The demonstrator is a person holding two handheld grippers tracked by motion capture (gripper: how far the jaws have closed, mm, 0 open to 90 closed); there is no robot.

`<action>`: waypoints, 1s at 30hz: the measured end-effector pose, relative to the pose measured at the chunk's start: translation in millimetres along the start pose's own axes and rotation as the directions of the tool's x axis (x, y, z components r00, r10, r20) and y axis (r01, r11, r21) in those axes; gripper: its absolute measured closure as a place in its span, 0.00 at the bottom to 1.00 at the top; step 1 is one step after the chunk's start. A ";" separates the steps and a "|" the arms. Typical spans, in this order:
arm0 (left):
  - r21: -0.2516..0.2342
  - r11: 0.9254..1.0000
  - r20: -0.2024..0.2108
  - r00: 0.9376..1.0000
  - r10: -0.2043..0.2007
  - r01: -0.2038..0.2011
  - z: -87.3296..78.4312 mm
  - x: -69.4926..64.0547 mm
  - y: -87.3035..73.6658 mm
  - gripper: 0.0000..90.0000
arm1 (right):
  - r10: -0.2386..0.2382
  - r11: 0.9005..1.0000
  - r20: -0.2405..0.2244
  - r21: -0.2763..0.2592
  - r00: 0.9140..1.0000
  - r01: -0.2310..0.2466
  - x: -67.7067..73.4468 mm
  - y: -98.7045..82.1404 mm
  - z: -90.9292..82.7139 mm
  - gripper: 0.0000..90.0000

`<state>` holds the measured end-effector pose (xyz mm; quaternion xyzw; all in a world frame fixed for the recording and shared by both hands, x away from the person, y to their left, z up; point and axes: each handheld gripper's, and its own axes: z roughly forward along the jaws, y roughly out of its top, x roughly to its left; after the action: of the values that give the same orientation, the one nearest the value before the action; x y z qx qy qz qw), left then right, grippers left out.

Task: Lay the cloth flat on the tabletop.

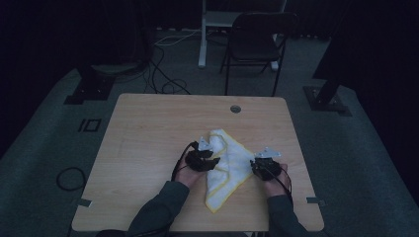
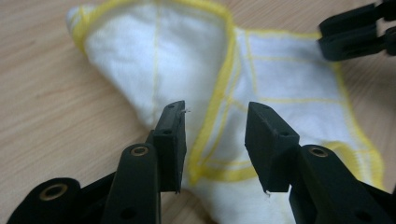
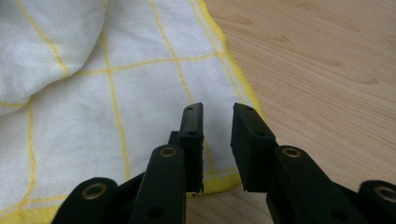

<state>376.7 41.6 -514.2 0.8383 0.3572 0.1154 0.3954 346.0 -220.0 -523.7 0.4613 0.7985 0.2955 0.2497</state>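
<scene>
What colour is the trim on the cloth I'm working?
Yellow edging with a yellow grid on the white cloth; clearest in the right gripper view.

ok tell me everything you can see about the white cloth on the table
The cloth is white, soft-looking fabric with a yellow stitched hem and thin yellow grid lines. It lies partly folded and rumpled on the wooden table, toward the near edge, one corner pointing at the person. The left hand-held gripper hovers over a folded hem with jaws open, not pinching it. The right hand-held gripper sits at the cloth's right edge, jaws apart, nothing clamped.
</scene>
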 end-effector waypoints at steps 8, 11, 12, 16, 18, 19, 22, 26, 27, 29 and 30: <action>0.000 1.000 -0.017 1.000 -0.024 0.024 -17.2 7.2 -7.3 0.99 | 0.001 1.000 -0.005 -0.005 1.000 -0.001 -1.5 -0.3 2.0 0.80; -0.007 0.999 -0.036 0.998 -0.043 0.043 -30.1 14.3 -14.0 0.99 | 0.002 1.000 -0.006 -0.009 1.000 -0.002 -2.5 -0.3 3.8 0.79; -0.012 0.998 -0.043 0.997 -0.057 0.057 -36.6 18.7 -18.1 0.99 | 0.003 1.000 -0.007 -0.008 1.000 -0.003 -2.8 -0.3 4.3 0.79; -0.003 0.994 -0.081 0.990 -0.112 0.112 -57.1 35.9 -34.5 0.99 | 0.003 1.000 -0.011 -0.012 1.000 -0.003 -3.4 -0.1 6.1 0.78; 0.012 0.991 -0.104 0.986 -0.134 0.136 -66.3 46.1 -45.0 0.99 | 0.001 1.000 -0.017 -0.013 1.000 -0.002 -3.8 0.3 7.1 0.78; 0.018 0.989 -0.112 0.983 -0.147 0.150 -69.2 50.0 -49.0 0.99 | 0.002 1.000 -0.017 -0.011 1.000 -0.002 -4.0 0.6 8.1 0.77; 0.052 0.979 -0.155 0.970 -0.185 0.195 -79.4 67.6 -66.4 0.99 | 0.001 1.000 -0.022 -0.001 1.000 -0.001 -4.9 0.5 12.1 0.77; 0.073 0.967 -0.191 0.955 -0.229 0.246 -84.0 85.7 -81.3 0.99 | 0.010 1.000 -0.032 0.030 0.999 -0.009 -4.6 -0.9 16.5 0.78; 0.074 0.965 -0.199 0.952 -0.233 0.252 -84.5 88.9 -83.0 0.99 | 0.011 1.000 -0.036 0.029 0.999 -0.010 -4.8 -1.3 16.3 0.79; 0.071 0.962 -0.212 0.946 -0.244 0.264 -84.9 94.6 -83.9 0.99 | 0.012 0.999 -0.041 0.033 0.999 -0.010 -4.9 -1.3 16.0 0.80; 0.072 0.962 -0.221 0.945 -0.242 0.263 -85.0 97.1 -83.5 0.99 | 0.020 0.999 -0.049 0.041 0.999 -0.018 -5.2 -1.7 15.0 0.83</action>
<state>363.6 194.1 -528.9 0.7875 0.5068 0.1334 0.3244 357.4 -221.7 -534.8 0.4665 0.8058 0.2927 0.2175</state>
